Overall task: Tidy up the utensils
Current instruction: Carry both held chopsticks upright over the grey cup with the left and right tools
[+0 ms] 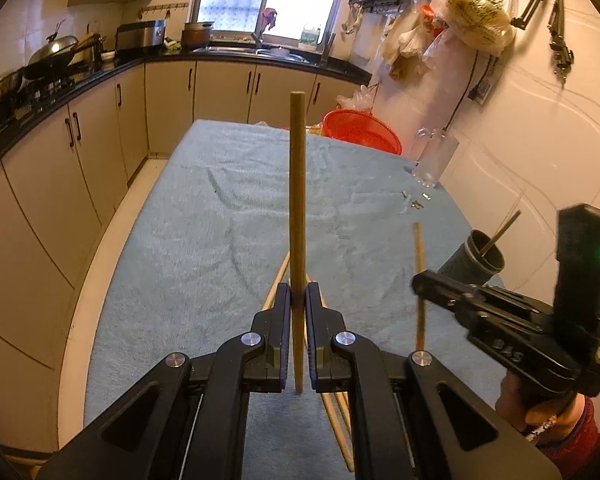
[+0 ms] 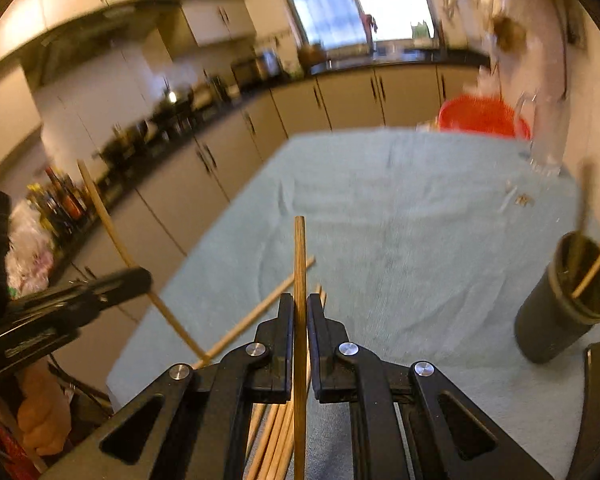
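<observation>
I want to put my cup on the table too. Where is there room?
The blue towel is bare across its middle and along the side by the cabinets. It is crowded near the loose chopsticks, around the dark holder cup, and at the far corner by the red basket and clear jar.

Raised letters stand on the side of the right gripper (image 1: 420, 286), near its green light; they look like "DAS" but are too blurred to be sure. Nothing else is legible.
</observation>
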